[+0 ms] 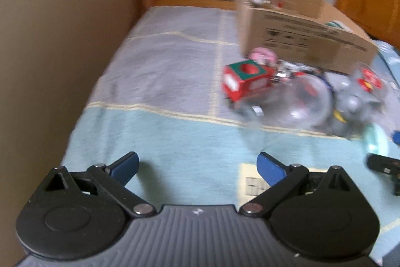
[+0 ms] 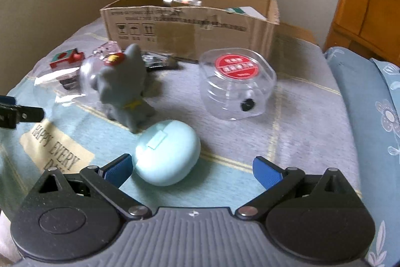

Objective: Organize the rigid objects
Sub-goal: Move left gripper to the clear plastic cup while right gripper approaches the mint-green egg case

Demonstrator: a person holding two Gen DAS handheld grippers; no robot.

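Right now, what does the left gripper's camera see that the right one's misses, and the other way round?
Only the left wrist view shows the whole red toy box and the open left gripper. Only the right wrist view shows the open right gripper by the mint case. Both show the cardboard box and grey cat toy.

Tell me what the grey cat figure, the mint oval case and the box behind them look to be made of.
Grey cat figure: probably flocked or matte plastic, no glare. Mint oval case: smooth, satin hard plastic, with a moulded latch. Box: brown corrugated cardboard, torn rim, printed handling symbols.
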